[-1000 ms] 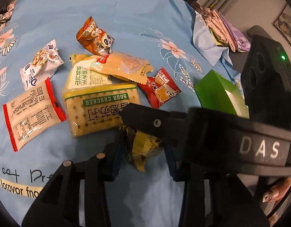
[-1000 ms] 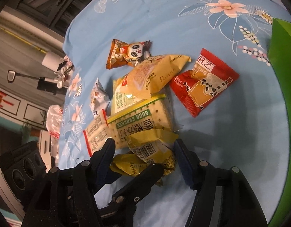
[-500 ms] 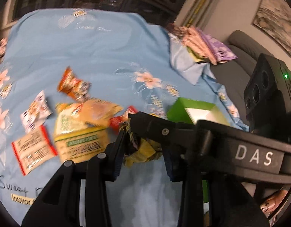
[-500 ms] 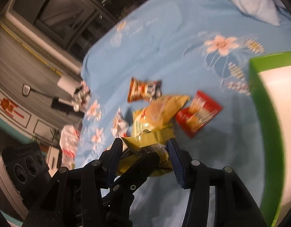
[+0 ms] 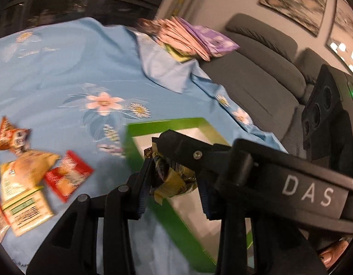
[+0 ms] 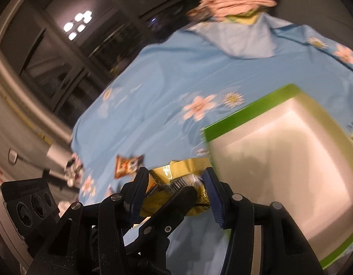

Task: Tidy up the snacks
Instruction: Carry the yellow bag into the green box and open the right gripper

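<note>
A crumpled yellow snack packet (image 5: 174,178) is held clear of the blue flowered cloth (image 5: 68,73) by both tools at once. The left tool (image 5: 174,174) is clenched on one end of it. The right tool (image 6: 174,188) is clamped on the other end, and its finger crosses the left wrist view from the right. In the right wrist view the packet (image 6: 176,178) is seen pinched between the blue pads, just at the near corner of the green box (image 6: 249,110). The box is open and its pale inside appears bare.

The step in hand is judged to be the carry: one packet is being brought over the box rim. The other snacks, the panda packet (image 5: 12,137), the red packet (image 5: 66,176) and the soda cracker pack (image 5: 27,213), are left on the cloth well to the left.

For the next move, the packet needs to be taken further in over the opening, then both grips need to be let go together so it drops flat inside and does not catch on the green rim.
</note>
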A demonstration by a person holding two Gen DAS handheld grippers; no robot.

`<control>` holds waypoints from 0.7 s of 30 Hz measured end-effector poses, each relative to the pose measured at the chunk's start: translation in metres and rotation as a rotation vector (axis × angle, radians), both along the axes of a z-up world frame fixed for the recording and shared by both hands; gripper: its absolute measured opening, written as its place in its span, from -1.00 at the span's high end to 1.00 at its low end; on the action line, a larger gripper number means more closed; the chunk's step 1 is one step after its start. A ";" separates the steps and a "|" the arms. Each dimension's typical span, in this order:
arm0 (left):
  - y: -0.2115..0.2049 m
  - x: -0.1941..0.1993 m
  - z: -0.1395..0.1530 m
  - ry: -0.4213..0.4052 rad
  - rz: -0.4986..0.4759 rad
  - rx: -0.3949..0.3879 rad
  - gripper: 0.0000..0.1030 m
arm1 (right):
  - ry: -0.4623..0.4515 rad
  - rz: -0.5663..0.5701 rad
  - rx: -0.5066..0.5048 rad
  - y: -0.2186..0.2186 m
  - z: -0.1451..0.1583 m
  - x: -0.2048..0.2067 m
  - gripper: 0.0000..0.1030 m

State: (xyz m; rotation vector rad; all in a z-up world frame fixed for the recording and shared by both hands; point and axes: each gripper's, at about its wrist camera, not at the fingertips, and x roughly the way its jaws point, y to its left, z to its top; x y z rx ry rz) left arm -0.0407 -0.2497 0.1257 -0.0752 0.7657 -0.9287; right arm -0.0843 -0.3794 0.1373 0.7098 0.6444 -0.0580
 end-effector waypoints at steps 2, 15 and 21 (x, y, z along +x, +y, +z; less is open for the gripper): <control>-0.013 0.003 -0.004 0.032 -0.039 0.000 0.31 | -0.001 -0.063 0.010 -0.015 -0.003 -0.006 -0.04; -0.069 0.017 -0.042 0.189 -0.121 0.114 0.31 | 0.100 -0.176 0.121 -0.066 -0.046 -0.003 -0.04; -0.065 0.020 -0.051 0.215 -0.058 0.150 0.37 | 0.143 -0.148 0.160 -0.066 -0.062 0.005 -0.04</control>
